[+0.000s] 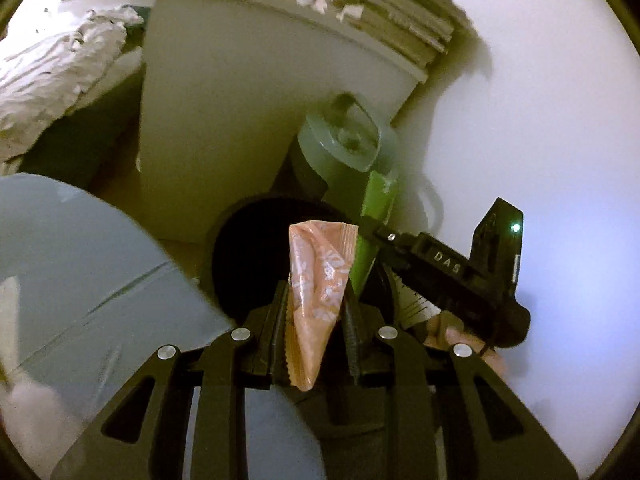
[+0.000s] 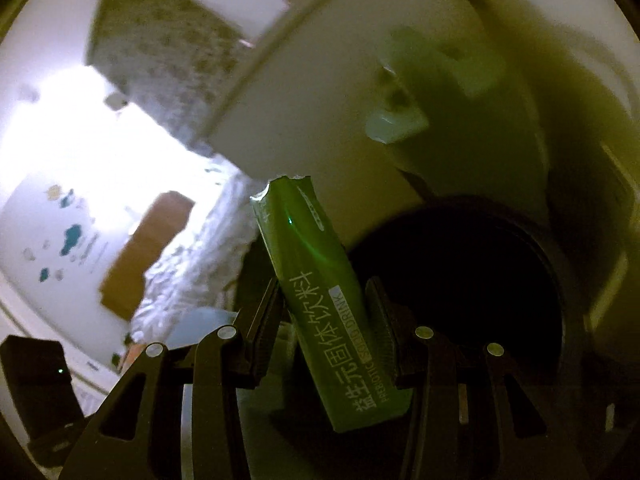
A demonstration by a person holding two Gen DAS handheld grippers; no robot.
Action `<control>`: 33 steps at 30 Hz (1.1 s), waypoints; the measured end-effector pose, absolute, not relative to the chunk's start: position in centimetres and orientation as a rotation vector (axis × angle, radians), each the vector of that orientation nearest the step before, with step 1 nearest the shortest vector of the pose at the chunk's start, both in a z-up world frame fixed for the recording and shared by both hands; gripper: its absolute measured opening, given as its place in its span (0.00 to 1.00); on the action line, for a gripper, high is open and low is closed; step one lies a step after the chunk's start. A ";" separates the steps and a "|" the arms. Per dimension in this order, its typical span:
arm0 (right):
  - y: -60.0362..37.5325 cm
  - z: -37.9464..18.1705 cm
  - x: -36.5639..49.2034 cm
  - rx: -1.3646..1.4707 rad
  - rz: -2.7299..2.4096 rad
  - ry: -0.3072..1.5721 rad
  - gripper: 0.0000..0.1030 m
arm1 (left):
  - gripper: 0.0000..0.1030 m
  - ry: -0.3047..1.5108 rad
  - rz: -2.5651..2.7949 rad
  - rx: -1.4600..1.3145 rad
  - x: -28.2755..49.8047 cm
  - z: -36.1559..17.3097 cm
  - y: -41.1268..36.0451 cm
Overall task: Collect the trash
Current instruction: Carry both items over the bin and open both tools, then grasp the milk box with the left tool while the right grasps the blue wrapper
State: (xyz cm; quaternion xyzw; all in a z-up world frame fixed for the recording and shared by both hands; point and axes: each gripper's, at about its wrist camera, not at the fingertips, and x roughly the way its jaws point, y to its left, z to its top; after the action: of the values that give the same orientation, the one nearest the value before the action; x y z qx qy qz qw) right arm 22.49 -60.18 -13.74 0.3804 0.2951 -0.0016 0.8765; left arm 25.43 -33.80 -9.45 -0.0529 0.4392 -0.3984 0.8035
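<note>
1. Walls and floor show mostly as a washed-out white glare in both wrist views, and the right wrist view is blurred on its left side, where blue-green marks on a white surface cannot be made out.
2. One pale tapered bin (image 1: 256,92) stands behind everything in the left view; its top is cut off by a stack of grey-green boards (image 1: 400,20), and what lies inside is hidden.
3. One grey-blue sheet (image 1: 80,272) fills the lower left of that view, running out of frame.
4. One crumpled white cloth (image 1: 52,76) lies at the upper left, partly cut off.
5. One dark round opening (image 1: 252,248) sits in front of the pale bin; its inside is pure black, nothing readable. The right view shows the same black mouth (image 2: 460,292).
6. One translucent greenish container (image 1: 344,144) leans beside the pale bin, its lower part hidden.
7. One green drink sachet (image 2: 328,320), torn at the top, stands between the right gripper (image 2: 324,316) fingers, which are closed in against its sides, just beside the dark opening.
8. One orange snack wrapper (image 1: 318,280) is pinched in the left gripper (image 1: 316,300), jaws drawn narrowly together on it, right at the opening's edge. The right gripper's black body (image 1: 452,276) reaches in beside it.
</note>
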 end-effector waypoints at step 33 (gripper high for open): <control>-55.4 -12.5 21.6 0.695 0.071 0.594 0.71 | 0.72 0.833 -0.622 -0.159 20.9 -5.5 -22.7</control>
State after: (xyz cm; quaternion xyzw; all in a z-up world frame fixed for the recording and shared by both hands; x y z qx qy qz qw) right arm 21.63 -55.44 -12.53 0.3352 0.2868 0.0345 0.8968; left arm 20.87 -22.72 -5.49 -0.0759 0.3974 -0.2970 0.8649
